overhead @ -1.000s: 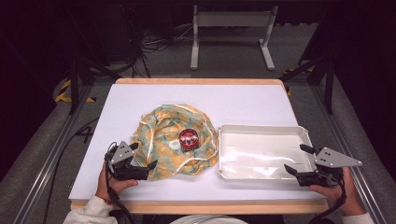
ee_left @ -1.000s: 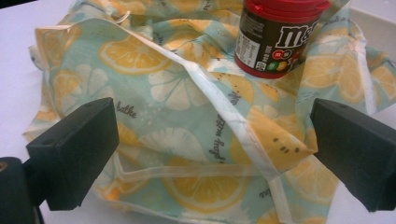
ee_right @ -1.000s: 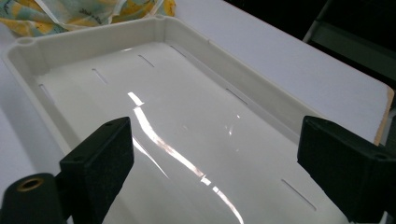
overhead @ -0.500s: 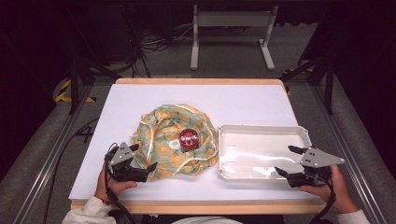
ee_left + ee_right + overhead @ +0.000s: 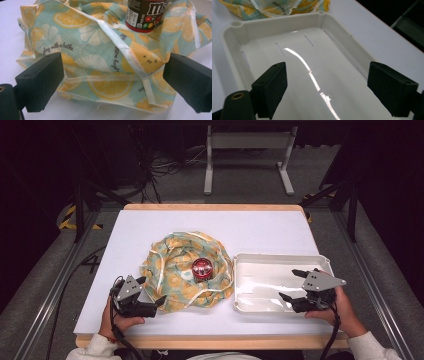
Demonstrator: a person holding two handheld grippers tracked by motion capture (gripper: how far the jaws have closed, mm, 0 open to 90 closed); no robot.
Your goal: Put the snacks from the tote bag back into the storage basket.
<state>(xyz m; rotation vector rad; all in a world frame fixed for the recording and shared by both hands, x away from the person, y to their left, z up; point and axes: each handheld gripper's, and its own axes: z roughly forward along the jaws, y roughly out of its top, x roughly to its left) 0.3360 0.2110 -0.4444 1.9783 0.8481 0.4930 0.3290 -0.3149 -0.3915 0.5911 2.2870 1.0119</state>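
Left gripper (image 5: 150, 292) spread at the near-left hem of the lemon-print cloth bag (image 5: 172, 270), likely lined up to pinch it; candy jar (image 5: 202, 269) upright on the crumpled fabric (not inside); far right, right gripper (image 5: 295, 285) over the empty white tray (image 5: 280, 259), jaws just narrowing on nothing

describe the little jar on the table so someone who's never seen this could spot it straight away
Start at the white table and find the crumpled cloth printed with lemon slices, left of the shallow white tray. The jar stands upright in the hollow at the middle of that cloth. It is small and round, with a red lid and a dark brown candy label, the only red thing on the table.
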